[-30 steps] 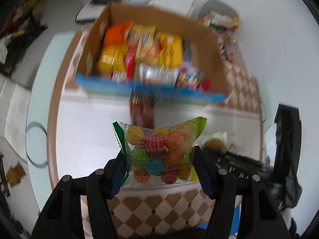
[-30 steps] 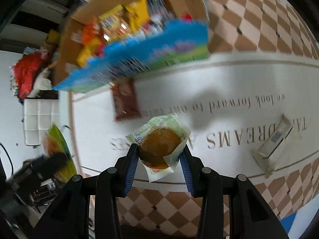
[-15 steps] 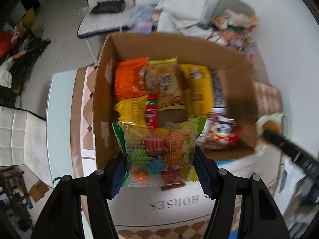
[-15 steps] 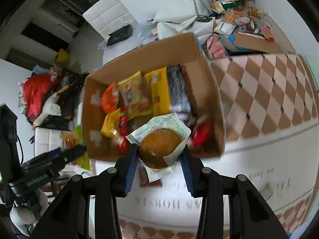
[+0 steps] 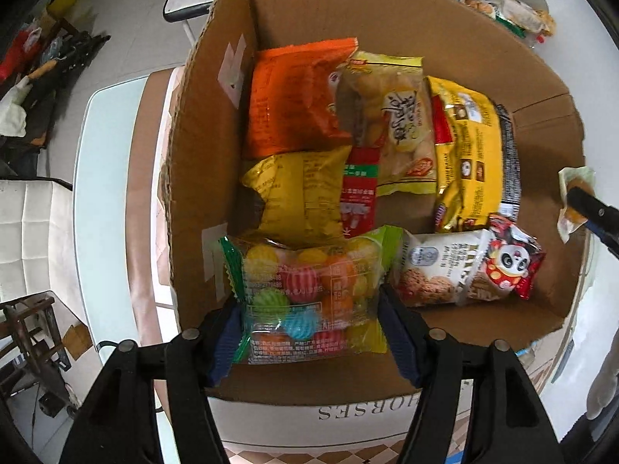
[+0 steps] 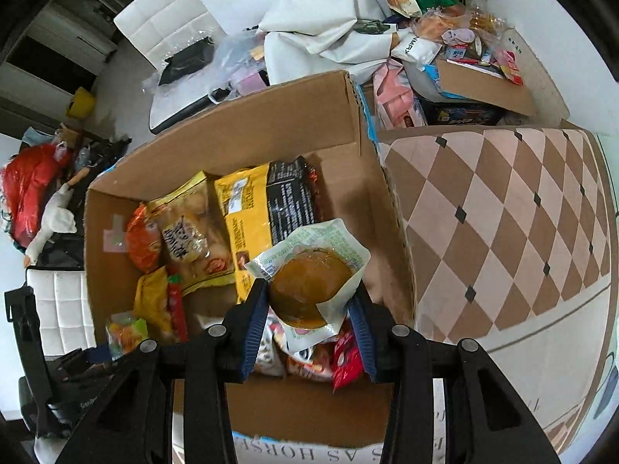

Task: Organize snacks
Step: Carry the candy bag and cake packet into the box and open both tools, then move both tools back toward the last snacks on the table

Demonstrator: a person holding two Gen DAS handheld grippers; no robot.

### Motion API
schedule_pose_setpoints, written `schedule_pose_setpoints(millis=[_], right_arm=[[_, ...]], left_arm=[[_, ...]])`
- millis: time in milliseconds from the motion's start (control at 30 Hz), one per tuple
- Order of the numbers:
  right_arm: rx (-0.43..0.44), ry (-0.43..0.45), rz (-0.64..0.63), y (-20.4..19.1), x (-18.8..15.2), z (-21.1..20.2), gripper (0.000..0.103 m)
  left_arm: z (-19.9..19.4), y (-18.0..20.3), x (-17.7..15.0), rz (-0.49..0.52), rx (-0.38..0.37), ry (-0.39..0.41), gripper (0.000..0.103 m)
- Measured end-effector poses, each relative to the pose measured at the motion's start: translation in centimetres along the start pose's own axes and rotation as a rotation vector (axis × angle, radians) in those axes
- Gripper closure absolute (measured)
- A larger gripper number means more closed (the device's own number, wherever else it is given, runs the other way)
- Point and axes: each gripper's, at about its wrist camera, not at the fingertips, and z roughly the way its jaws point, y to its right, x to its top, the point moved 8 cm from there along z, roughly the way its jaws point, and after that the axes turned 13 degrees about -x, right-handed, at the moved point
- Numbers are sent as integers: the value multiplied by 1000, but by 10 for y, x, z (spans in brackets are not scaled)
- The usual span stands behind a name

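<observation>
A big cardboard box (image 5: 387,38) is seen from above, on a table (image 6: 503,212) with a checked cloth. The box is partly filled with snacks: an orange bag (image 5: 294,96), a yellow bag (image 5: 305,193), a bun pack (image 5: 390,116), a gold bag (image 5: 464,147) and a cookie pack (image 5: 441,270) with a panda pack (image 5: 510,263) beside it. The left gripper (image 5: 309,317) is pointed down into the box, near the front left corner. A clear candy bag (image 5: 309,290) of coloured balls is seen between its jaws, which are being opened, and the pads are still touched by the bag on both sides. The right gripper (image 6: 309,309) is held over the right side of the box. It is closed on a wrapped brown cake (image 6: 309,282).
</observation>
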Motion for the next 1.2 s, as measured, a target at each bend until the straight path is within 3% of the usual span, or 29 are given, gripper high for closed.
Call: schedule_pose_setpoints(millis=[133,167,200,233,400,567,800,1200], right_arm=[[-25,-33,0,1,4,9,53],[-27,-31,-1,1,5,9,40],[-27,-31,2,2,6,10,29],[-25,-29,3,3,6,8,27],[-22,-26,-1,3,6,2,26],[-28,-18,-25,1,-1,-7,15],[-58,17,-68,1,-17,-28,10],[-79,150,-107,4,-77,-88,10]], left_arm=[[6,-2,3,-44,-11,-14,33],[5,-2,4,-47,-15,-11,22],[3,0,5,-43,-22,-3,19],[0,1,7,-41,-26,7,18],[-18,10,13,-13,-10,52,16],[-36,21,16,8,-5,94,16],[-63,32,16,55,25,190,16],[-126,71,-31,159,74,391,16]])
